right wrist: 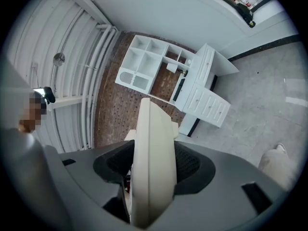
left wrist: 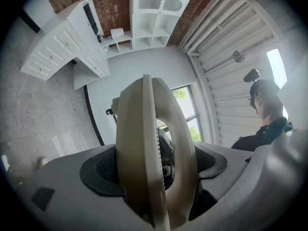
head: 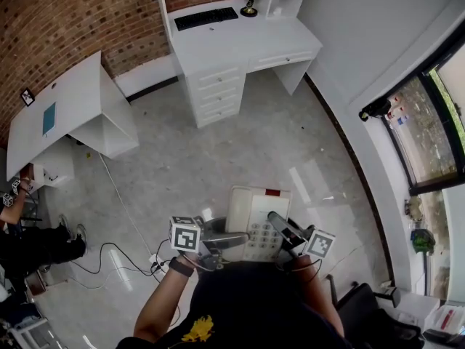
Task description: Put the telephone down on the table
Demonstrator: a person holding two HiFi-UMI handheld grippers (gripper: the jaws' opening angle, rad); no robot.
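Left hand-held gripper [head: 227, 243] and right hand-held gripper [head: 285, 233] pinch the telephone [head: 254, 217] between them; if I loosen either, it could hit the floor [head: 218, 144].

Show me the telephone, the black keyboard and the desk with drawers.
telephone [head: 266, 208], head view, cream body above the keypad.
keyboard [head: 206, 18], head view, middle of the keys.
desk [head: 247, 43], head view, bare white top.

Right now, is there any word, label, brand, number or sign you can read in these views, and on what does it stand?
No text reads clearly.
Telephone keypad: key digits too small.
Its red label: blurred.
Marker cubes: square patterns, no letters.
Yellow print on the person's shirt: unreadable.
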